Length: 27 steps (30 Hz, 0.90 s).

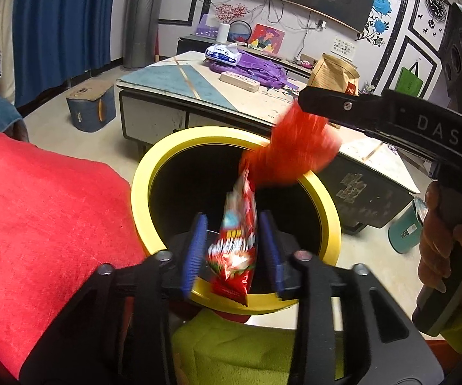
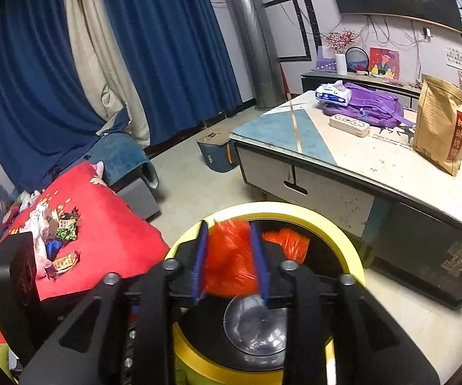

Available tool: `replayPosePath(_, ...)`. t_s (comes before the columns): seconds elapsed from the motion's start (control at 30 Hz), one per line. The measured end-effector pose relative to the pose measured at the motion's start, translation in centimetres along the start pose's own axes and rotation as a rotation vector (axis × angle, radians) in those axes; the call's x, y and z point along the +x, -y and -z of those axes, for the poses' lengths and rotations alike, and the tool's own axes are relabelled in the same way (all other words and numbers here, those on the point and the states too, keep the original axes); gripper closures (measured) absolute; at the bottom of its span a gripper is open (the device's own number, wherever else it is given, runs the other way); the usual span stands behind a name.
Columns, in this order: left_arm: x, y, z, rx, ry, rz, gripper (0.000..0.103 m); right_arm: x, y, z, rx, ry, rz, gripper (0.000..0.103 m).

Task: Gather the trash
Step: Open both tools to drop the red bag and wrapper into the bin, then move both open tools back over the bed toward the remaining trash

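Trash is being dropped into a yellow-rimmed bin (image 1: 141, 189) that stands on the floor between a red-covered bed (image 1: 54, 199) and a low table (image 1: 173, 80). Above the bin mouth, the left claw (image 1: 232, 250) is parted, and a red snack wrapper (image 1: 234, 250) hangs loose between its blue pads (image 1: 195, 250), seemingly released. The right claw (image 2: 229, 263) is likewise parted around a blurred orange plastic bag (image 2: 227, 256), which appears to be falling. More wrappers (image 2: 65, 261) are left near the bed's far edge; these would be fetched next, judging by the task. Blue curtains (image 2: 173, 48) are hung behind.
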<state>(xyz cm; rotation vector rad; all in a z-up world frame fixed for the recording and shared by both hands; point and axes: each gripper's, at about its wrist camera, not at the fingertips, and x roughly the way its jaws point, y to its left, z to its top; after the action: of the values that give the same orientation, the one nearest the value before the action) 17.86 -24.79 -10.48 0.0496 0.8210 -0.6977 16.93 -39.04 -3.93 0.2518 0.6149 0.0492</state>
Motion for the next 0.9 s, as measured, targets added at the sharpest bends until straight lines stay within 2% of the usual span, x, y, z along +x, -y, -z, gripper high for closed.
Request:
replayPosePath(0.17,-0.2,-0.3,0.0,-0.022,0.001,-0.013,0.049,-0.4,0.2,-0.2,0.007,0.020,0.019,0.061)
replayPosePath(0.2,-0.4,-0.4,0.0,-0.028,0.003,-0.017,0.044,-0.5,0.2,-0.2,0.006,0.026,0.023,0.059)
replayPosePath(0.3,-1.3,-0.6,0.0,-0.049,0.016,-0.040,0.020,-1.0,0.0,-0.3,-0.001,0.047,0.033,0.053)
replayPosePath(0.37,-2.1,-1.0,-0.1,-0.067,0.032,-0.058,0.012,-1.4,-0.3,-0.4,-0.008,0.063,0.037,0.050)
replayPosePath(0.6,-5.9,-2.6,-0.8,-0.119,0.118,-0.142,0.011,-2.7,-2.0,-0.4,-0.056,0.118,0.028,0.038)
replayPosePath(0.9,-10.4,-5.9,-0.8,-0.196,0.202,-0.264,0.011,-3.9,-4.1,-0.1,-0.090,0.148,-0.007,0.033)
